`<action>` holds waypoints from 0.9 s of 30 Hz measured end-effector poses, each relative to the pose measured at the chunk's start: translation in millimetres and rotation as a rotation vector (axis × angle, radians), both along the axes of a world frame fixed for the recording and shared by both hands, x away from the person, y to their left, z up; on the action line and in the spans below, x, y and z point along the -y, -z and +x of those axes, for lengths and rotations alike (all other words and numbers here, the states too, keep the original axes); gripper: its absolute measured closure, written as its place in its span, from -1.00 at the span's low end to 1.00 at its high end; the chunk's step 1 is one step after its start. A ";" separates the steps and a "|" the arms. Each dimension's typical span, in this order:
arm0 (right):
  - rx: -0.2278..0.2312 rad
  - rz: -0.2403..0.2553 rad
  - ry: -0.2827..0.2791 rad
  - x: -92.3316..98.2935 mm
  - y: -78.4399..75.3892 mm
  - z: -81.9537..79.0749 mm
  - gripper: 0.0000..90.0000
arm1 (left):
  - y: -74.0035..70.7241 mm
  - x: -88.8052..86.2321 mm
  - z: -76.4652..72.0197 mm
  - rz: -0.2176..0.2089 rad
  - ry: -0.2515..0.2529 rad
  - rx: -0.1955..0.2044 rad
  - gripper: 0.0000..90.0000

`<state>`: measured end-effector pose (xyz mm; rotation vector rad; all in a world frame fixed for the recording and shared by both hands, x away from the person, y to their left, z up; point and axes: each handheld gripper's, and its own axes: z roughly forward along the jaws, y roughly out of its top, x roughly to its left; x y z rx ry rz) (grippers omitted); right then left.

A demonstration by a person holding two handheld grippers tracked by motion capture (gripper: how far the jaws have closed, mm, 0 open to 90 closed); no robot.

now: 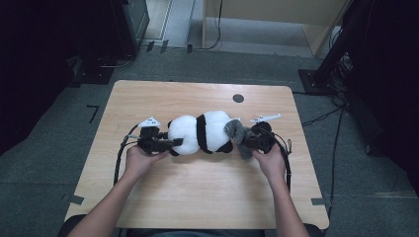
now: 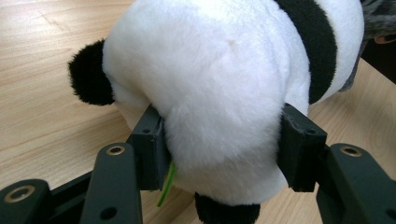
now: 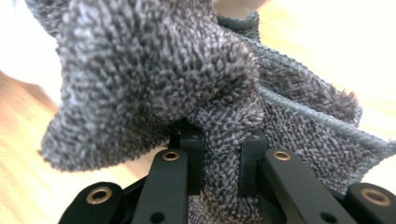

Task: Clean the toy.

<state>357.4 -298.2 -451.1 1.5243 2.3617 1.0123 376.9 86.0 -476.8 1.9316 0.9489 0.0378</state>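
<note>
A black and white plush panda (image 1: 202, 132) lies on its side in the middle of the wooden table (image 1: 197, 197). My left gripper (image 1: 170, 143) is shut on the panda's white rear end (image 2: 219, 93), its pads (image 2: 152, 147) pressing into the fur from both sides. A grey fuzzy cloth (image 1: 238, 134) rests against the panda's right end. My right gripper (image 1: 247, 139) is shut on a fold of that cloth (image 3: 154, 79), which bunches up above the jaws and drapes away to the right. A black paw (image 2: 88, 77) sticks out at the left of the plush.
A dark round hole (image 1: 238, 98) sits near the table's far edge. Cables (image 1: 118, 158) trail from both grippers along the tabletop. Dark equipment stands (image 1: 346, 54) and a wooden frame (image 1: 276, 19) stand on the floor beyond the table.
</note>
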 end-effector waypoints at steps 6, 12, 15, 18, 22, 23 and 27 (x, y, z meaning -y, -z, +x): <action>0.012 0.001 0.056 15.7 -2.3 -1.0 0.74 | -0.6 -2.1 2.8 -0.002 0.002 -0.003 -0.02; 0.144 0.086 0.038 8.5 -39.1 -14.7 0.74 | -0.8 -1.8 2.7 0.001 0.004 -0.001 -0.02; 0.203 0.095 -0.029 -15.2 -57.5 -22.2 0.74 | -1.2 -1.2 2.2 0.003 0.002 -0.001 -0.02; 0.219 0.079 -0.114 -47.0 -61.2 -24.5 0.74 | -1.4 -0.9 1.9 0.003 0.001 -0.001 -0.02; 0.192 0.058 -0.209 -86.9 -50.8 -21.3 0.74 | -1.3 -1.0 2.1 0.001 0.001 -0.003 -0.02; 0.185 0.053 -0.227 -95.4 -47.9 -20.0 0.74 | -1.4 -1.0 2.1 0.000 0.001 -0.003 -0.02; 0.159 0.044 -0.291 -125.8 -37.9 -16.6 0.74 | -1.3 -0.9 2.1 -0.002 0.000 -0.005 -0.02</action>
